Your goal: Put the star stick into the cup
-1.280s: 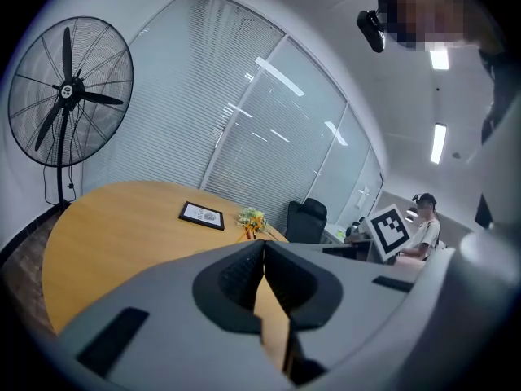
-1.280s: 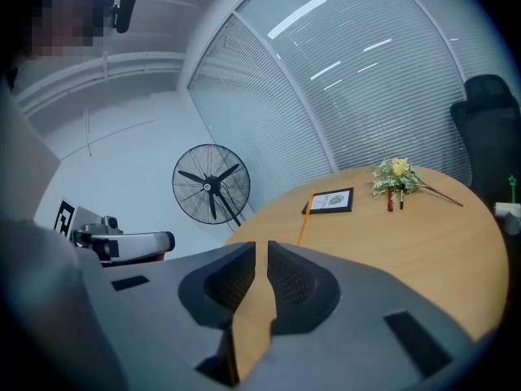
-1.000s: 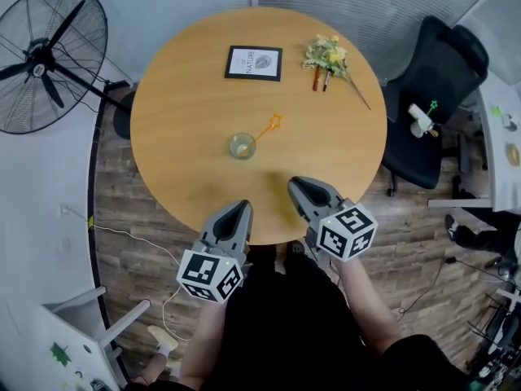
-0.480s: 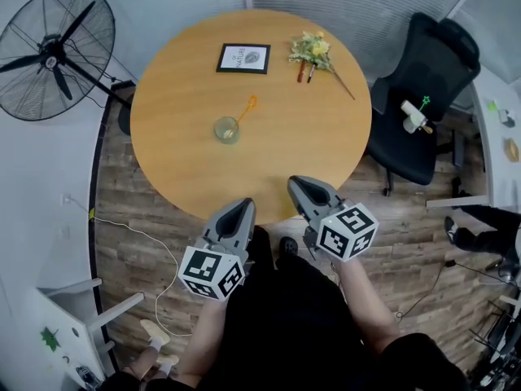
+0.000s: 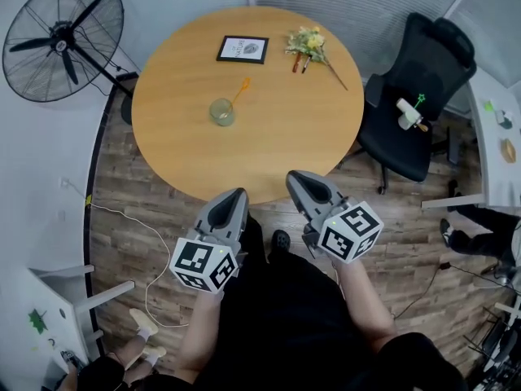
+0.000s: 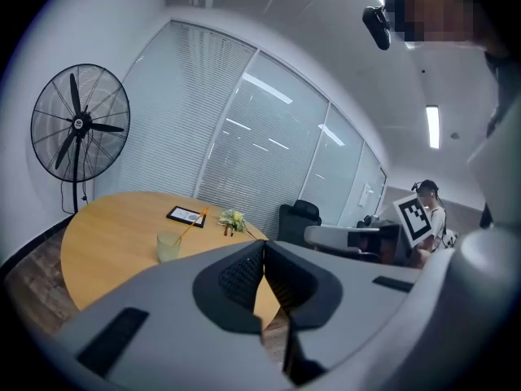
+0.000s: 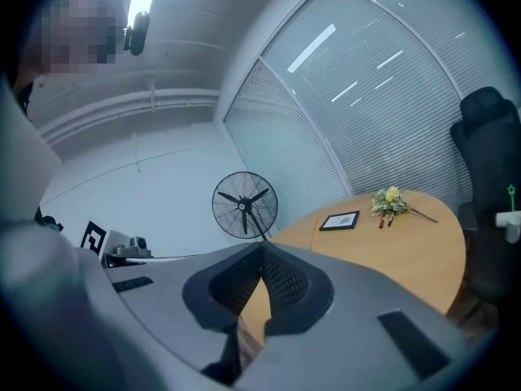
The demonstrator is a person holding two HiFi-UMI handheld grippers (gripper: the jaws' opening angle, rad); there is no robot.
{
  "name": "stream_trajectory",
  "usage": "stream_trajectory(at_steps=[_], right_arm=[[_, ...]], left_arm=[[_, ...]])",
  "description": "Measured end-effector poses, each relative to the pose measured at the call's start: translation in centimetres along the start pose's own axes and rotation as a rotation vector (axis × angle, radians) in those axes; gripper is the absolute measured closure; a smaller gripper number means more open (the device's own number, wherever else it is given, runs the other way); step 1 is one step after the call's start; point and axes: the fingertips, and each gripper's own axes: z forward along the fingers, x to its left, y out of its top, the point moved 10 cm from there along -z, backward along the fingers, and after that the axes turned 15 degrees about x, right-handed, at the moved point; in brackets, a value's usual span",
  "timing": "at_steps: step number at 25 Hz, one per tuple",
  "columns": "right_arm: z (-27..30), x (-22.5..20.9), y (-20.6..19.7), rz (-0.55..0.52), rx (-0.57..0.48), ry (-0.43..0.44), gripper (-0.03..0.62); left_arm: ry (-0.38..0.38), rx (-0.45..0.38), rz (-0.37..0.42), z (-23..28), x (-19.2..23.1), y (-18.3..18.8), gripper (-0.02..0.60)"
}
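Star stick (image 5: 240,89) in cup (image 5: 221,112), table (image 5: 285,125) farther off than before, left tongs (image 5: 234,194) and right tongs (image 5: 295,176) closed, empty.

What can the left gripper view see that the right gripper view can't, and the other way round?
Only the left gripper view shows the cup, with the star stick leaning in it. Only the right gripper view shows a small green star by the black chair. Both show the round table, fan, framed picture and flowers. The left tool and right tool are both shut and empty.
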Motion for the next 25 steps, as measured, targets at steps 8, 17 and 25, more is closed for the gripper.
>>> stream_trajectory(at_steps=[8,17,25], right_arm=[[-2.1,1.8,0.0,-0.055,-0.041,0.094,0.585],[-1.8,4.4,1.0,-0.167,-0.007,0.116,0.585],[-1.4,5.7,0.3,-0.19,0.009,0.116,0.585]], left_arm=[[0.054,-0.031,-0.011,-1.8,-1.0,-0.8,0.583],[0.08,-0.053,-0.019,-4.0,-0.9,-0.4,0.583],[0.105,-0.075,-0.034,-5.9,-0.1,-1.6,0.583]])
